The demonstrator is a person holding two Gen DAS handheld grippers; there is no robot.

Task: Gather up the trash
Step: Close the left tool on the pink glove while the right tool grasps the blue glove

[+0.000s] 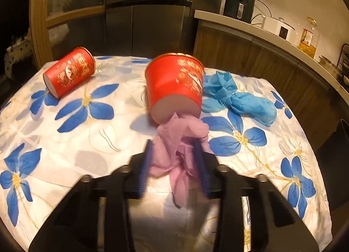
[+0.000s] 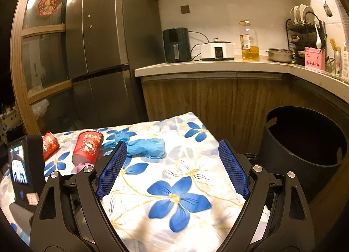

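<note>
A crumpled pink paper (image 1: 181,129) lies on the flowered tablecloth (image 1: 87,143), and my left gripper (image 1: 173,144) is shut on it, one blue pad at each side. A red paper cup (image 1: 174,84) lies on its side just beyond, its base touching the pink paper. Farther left, a second red cup (image 1: 69,71) is also tipped over. To the right of the near cup lies a crumpled blue glove (image 1: 240,99). My right gripper (image 2: 172,144) hovers open over the cloth with nothing between its pads; the blue glove (image 2: 146,146) lies just beyond its left finger.
A black round bin (image 2: 305,143) stands off the table's right edge, against the wooden cabinets. The left unit's body with a small screen (image 2: 24,169) sits at the left of the right wrist view. A grey fridge (image 2: 104,55) rises behind the table.
</note>
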